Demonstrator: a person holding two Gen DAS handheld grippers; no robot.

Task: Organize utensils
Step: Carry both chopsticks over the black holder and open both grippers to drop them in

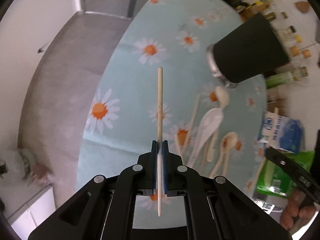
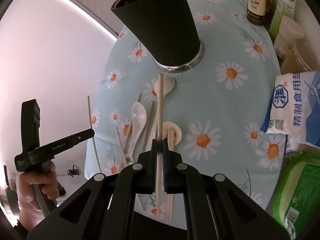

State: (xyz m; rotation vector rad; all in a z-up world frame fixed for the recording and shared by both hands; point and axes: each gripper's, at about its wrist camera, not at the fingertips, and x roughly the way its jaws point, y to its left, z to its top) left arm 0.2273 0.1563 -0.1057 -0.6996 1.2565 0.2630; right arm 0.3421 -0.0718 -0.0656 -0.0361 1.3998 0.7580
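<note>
Black linkage arms fill the near edge of both wrist views, and each claw is clamped on a single wooden stick. Pinched between the blue pads of the left gripper (image 1: 160,146), one chopstick (image 1: 160,100) points away over the daisy-print tablecloth (image 1: 124,76), clear of the cloth. Likewise, the right gripper (image 2: 159,144) is closed on a second chopstick (image 2: 160,108), whose far tip reaches toward the steel base of the black cup (image 2: 160,24) standing at the far side of the table. Below it lie the remaining utensils in a loose heap: a white ceramic spoon (image 2: 138,118), two wooden spoons (image 2: 169,84), and several more chopsticks. At the right edge sit a salt bag (image 2: 296,108) and a green packet (image 2: 300,190).
</note>
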